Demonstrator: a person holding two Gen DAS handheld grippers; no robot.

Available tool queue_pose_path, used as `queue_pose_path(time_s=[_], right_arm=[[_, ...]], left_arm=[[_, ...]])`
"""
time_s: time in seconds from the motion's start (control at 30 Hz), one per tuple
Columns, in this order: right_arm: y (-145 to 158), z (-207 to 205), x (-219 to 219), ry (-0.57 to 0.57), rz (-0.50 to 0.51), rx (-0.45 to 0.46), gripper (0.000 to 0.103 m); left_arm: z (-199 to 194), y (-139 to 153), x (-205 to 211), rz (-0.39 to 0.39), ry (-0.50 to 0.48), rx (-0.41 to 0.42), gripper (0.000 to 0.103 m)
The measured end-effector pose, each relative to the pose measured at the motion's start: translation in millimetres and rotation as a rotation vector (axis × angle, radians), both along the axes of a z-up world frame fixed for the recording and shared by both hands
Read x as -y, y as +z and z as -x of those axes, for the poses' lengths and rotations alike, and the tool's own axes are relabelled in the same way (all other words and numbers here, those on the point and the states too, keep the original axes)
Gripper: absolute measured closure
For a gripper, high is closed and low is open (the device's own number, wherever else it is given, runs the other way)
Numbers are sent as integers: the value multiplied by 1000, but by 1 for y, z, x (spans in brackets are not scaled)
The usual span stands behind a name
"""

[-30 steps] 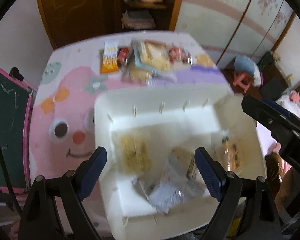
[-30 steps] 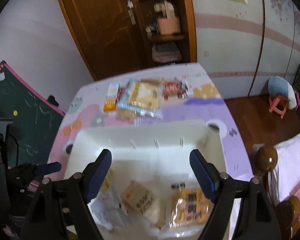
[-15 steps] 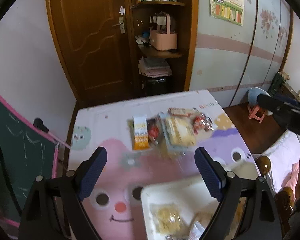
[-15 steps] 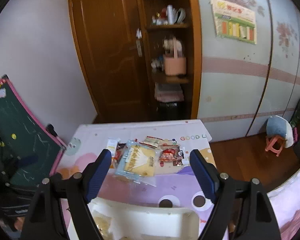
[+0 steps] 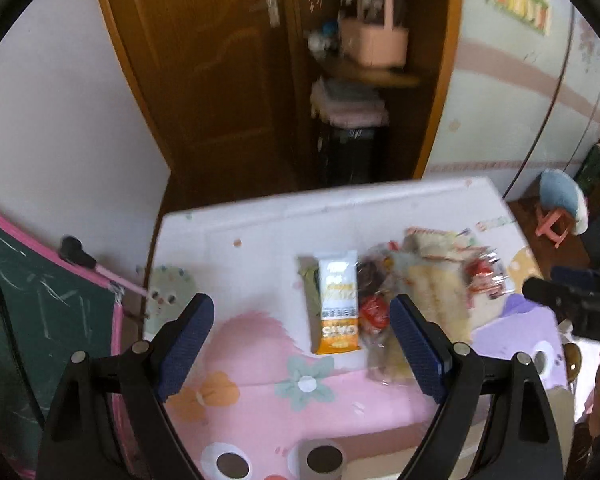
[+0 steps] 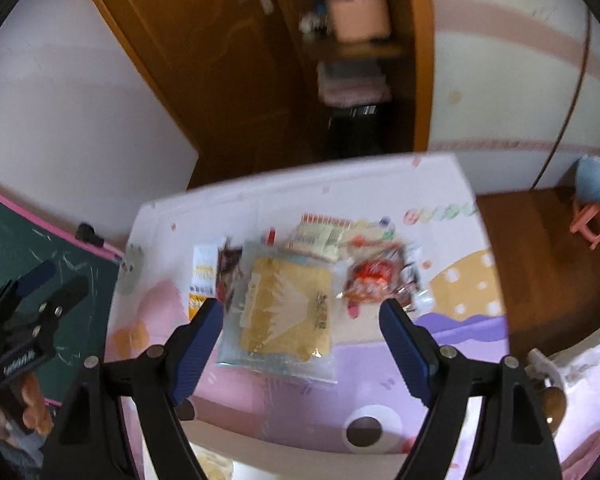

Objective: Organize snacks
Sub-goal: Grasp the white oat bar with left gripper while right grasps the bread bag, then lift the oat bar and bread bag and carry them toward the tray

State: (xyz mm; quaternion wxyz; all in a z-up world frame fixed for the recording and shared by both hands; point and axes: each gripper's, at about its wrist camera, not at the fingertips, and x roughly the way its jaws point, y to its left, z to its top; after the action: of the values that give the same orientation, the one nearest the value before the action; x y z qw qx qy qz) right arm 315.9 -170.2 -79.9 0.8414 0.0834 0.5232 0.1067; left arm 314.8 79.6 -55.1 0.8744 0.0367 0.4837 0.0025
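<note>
Several snack packets lie in a pile on the far part of a cartoon play mat [image 5: 260,364]. A white and orange oat bar [image 5: 337,300] lies leftmost, with a red sweet packet [image 5: 374,312] beside it. A big clear bag of yellow biscuits [image 6: 284,304] and a red and white packet [image 6: 374,278] show in the right wrist view. My left gripper [image 5: 302,350] hangs open above the mat, nothing between its blue pads. My right gripper [image 6: 302,350] is open too, over the near edge of the biscuit bag, not touching it. The left gripper [image 6: 48,288] also shows at that view's left edge.
The mat [image 6: 380,372] ends at a far edge before a brown door [image 5: 204,72] and an open shelf with a pink basket [image 5: 374,42]. A green chalkboard [image 5: 28,320] stands at the left. A small pink stool [image 6: 590,220] is on the wood floor at the right.
Both grippers have swung up and away from the white bin toward the snack pile farther along the mat. The bin has dropped out of view. Both stay open and empty.
</note>
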Motion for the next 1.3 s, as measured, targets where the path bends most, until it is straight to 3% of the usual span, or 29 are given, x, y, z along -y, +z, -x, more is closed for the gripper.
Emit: queue_pose_path(time_s=[0.27,0.43,0.6,0.73,0.83,0.9,0.93,1.0,1.03,1.07,1.1,1.13,1.17,1.3], right_arm=[[-91,-37,4,-42,-131,-193,22],[-127,-45,2,-57,-153,-257,22],[-138,-49,-2,-55,-266,-271,20],[-144,-53,-13,-18,-326,-294,9],[-141,-53,-29,25,-269,-279,7],[-140,-53,-34,31,-244,-278,10],[-140,-53,-35,28,-238,-277,14],[-135,-51,-40,19,-204,-261,19],[-131,-49,-41,14,-182,-253,34],[-124,-46,-40,7,-169,-225,54],[-119,-45,-39,7,-178,-212,61],[-112,-44,-35,3,-196,-205,74],[-107,-44,-32,-3,-202,-196,80],[-87,-33,-29,12,-150,-140,84]], left_arm=[[-47,-93,-10,26,64,-164,14],[-56,-122,-6,56,54,-202,14],[-62,-140,5,67,32,-228,14],[-67,-151,8,62,39,-233,14],[-69,-156,7,82,47,-247,15],[-70,-157,6,111,45,-257,28],[-70,-158,5,132,42,-267,34],[-71,-163,6,178,36,-298,60],[-71,-165,6,180,39,-311,65],[-71,-171,8,165,47,-339,64],[-70,-173,7,168,48,-347,65],[-70,-172,6,174,50,-339,65],[-68,-171,5,172,60,-329,65],[-57,-169,1,149,78,-325,66]])
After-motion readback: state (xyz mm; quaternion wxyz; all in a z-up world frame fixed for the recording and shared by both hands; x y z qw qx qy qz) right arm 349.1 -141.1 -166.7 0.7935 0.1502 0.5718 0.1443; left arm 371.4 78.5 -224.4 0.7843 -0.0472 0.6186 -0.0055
